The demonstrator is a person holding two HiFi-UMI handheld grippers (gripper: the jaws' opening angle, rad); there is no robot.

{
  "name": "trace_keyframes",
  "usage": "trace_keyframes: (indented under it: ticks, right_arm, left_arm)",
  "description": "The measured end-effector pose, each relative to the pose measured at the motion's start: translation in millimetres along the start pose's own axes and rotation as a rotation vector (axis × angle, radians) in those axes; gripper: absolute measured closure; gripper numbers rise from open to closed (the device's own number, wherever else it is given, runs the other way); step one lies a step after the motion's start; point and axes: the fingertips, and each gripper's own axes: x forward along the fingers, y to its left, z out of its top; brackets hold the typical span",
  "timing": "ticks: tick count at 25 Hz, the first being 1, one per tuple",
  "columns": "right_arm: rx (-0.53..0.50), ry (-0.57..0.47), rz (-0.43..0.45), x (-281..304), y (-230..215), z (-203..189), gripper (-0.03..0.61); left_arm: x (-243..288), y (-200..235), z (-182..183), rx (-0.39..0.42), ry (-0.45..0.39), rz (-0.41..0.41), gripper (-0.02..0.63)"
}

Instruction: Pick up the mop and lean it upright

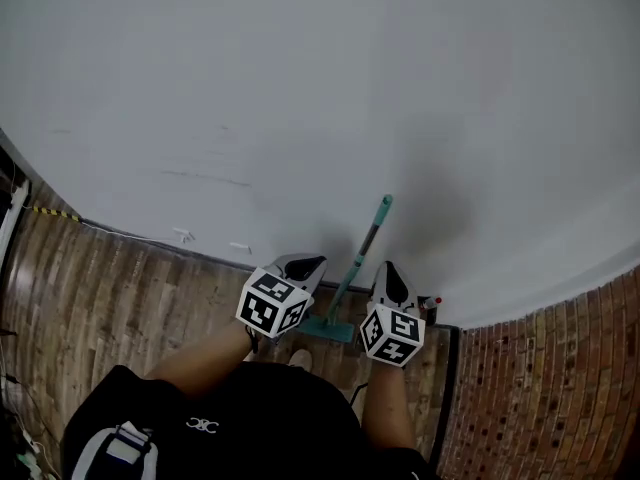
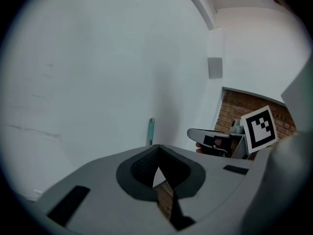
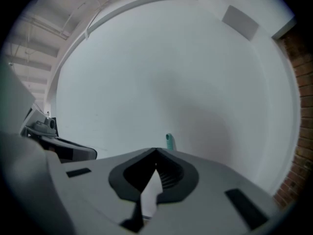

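The mop [image 1: 362,250] leans upright against the white wall [image 1: 300,88] at lower centre of the head view, its teal head on the floor [image 1: 120,288]. The left gripper [image 1: 304,264] and right gripper [image 1: 389,270] flank it, apart from it, fingers clenched on nothing.
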Motion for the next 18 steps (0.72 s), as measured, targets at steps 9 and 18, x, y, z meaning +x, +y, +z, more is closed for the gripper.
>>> trace_keyframes:
  ticks: [9, 18]
  right_arm:
    - [-0.034, 0.037, 0.038, 76, -21, 0, 0.492]
    - [-0.06, 0.102, -0.027, 137, -34, -7, 0.436]
  left_arm:
    - [17, 18, 2, -0.027, 0.018, 0.087, 0.618]
    - [10, 35, 8, -0.034, 0.009, 0.106, 0.618]
